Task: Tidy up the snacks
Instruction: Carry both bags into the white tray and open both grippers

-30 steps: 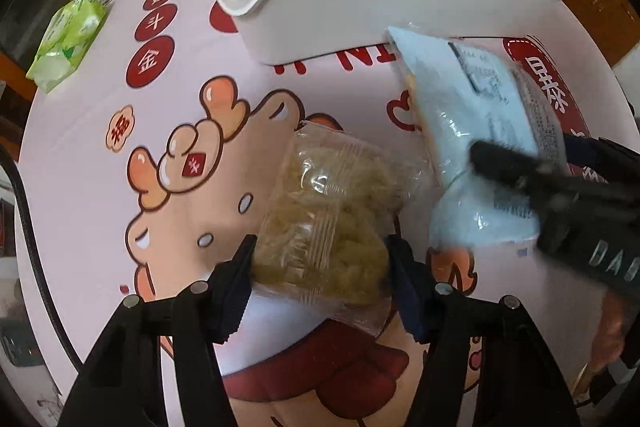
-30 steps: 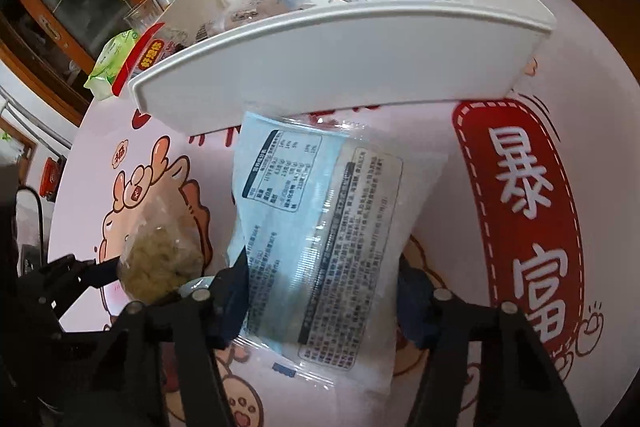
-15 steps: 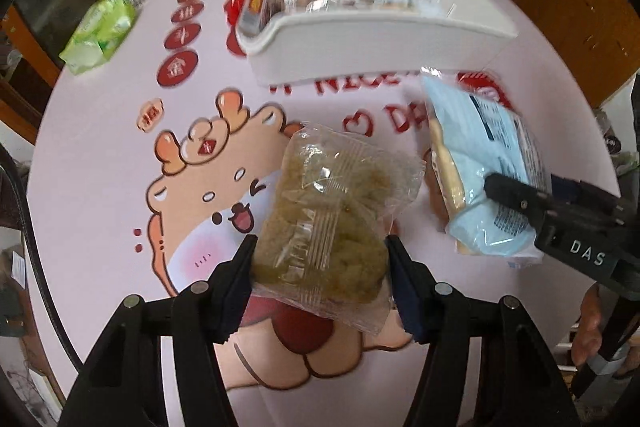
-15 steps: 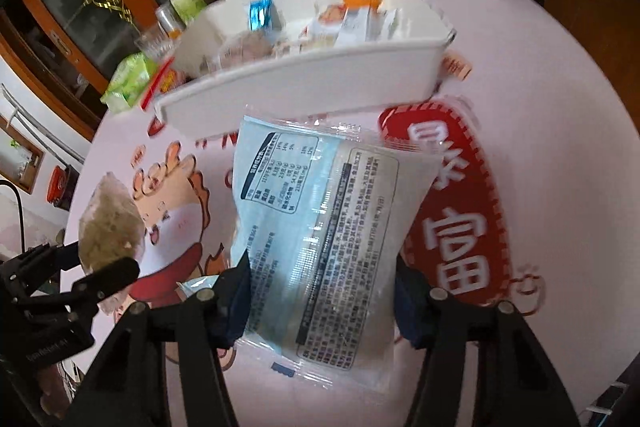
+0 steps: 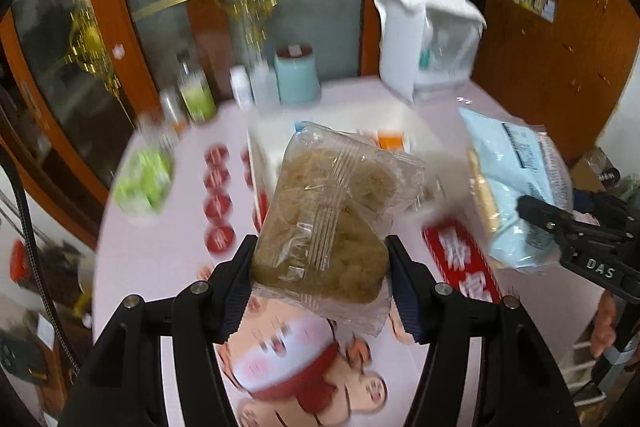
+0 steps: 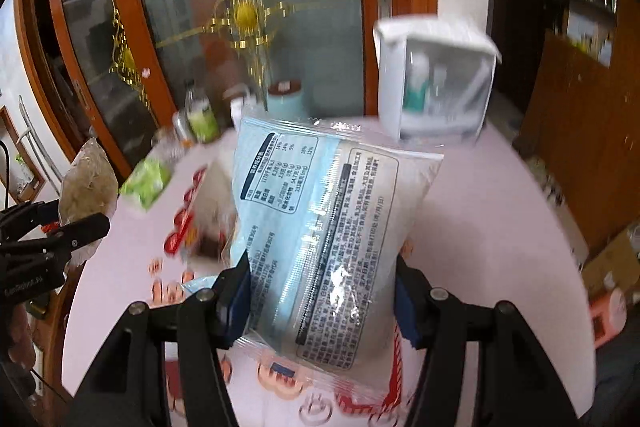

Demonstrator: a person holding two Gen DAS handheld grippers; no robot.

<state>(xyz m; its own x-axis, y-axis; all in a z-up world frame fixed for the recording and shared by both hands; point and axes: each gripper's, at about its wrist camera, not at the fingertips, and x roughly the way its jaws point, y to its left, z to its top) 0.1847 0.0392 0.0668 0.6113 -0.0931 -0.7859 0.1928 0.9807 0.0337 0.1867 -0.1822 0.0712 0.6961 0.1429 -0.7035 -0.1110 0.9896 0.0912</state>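
The left gripper (image 5: 320, 279) is clamping a clear packet of brown crumbly snack (image 5: 332, 219) between half-spread pads; the right gripper (image 6: 322, 291) is likewise pinching a pale blue printed snack bag (image 6: 324, 227).

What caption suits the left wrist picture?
Left gripper lifts a clear snack packet above the pink table.

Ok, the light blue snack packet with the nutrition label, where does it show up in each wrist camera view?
Left wrist view: the light blue packet is at the right edge, pinched in the right gripper.
Right wrist view: it fills the centre, clamped between that gripper's own fingers.
Shared landmark: the pale teal canister at the table's far edge.
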